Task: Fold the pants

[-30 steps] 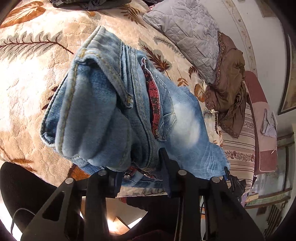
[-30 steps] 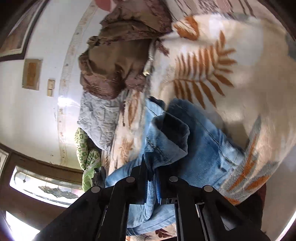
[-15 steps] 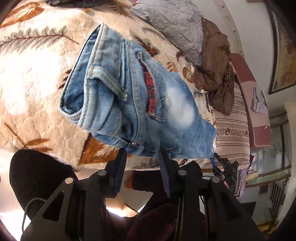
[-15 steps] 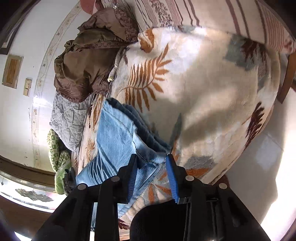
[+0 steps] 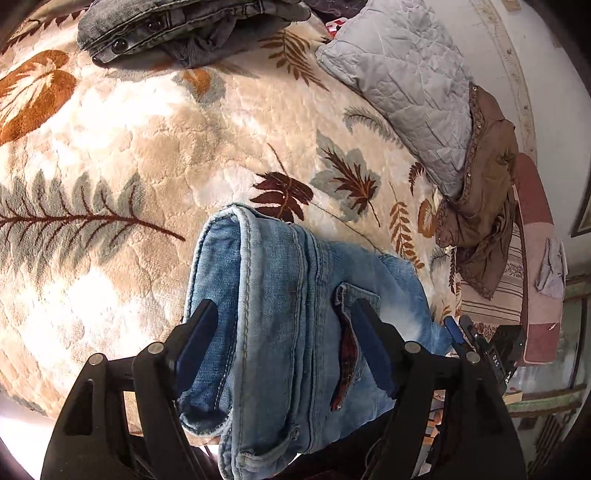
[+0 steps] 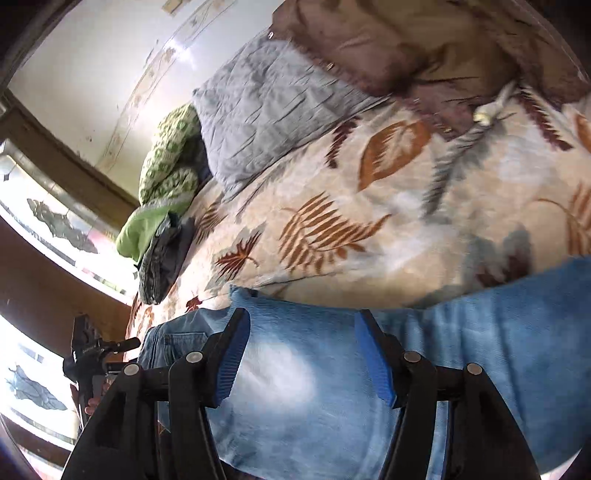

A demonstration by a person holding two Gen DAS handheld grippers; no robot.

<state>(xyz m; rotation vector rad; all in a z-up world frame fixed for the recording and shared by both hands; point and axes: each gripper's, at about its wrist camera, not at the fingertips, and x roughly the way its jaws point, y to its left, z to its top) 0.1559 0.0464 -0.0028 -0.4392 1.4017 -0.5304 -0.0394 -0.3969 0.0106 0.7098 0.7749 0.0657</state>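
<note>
Folded light-blue jeans [image 5: 288,314] lie on the leaf-patterned blanket [image 5: 147,166] at the bed's near edge, waistband and pocket toward me. My left gripper [image 5: 284,321] is open, its jaws spread wide on either side of the waistband end, holding nothing. In the right wrist view the jeans [image 6: 461,350] stretch across the bottom. My right gripper [image 6: 303,325] is open just above the faded denim, blue pads apart. The left gripper also shows at the far left of that view [image 6: 96,350].
A grey quilted pillow [image 5: 406,85] and brown cloth [image 5: 480,192] lie at the bed's far side. Dark grey jeans [image 5: 177,33] sit at the top. A green patterned cushion [image 6: 170,155] lies near the window. Striped bedding [image 5: 491,291] is at right.
Both grippers let go of the jeans and opened wide. The jeans now lie folded on the blanket, and both grippers have moved in close over them.
</note>
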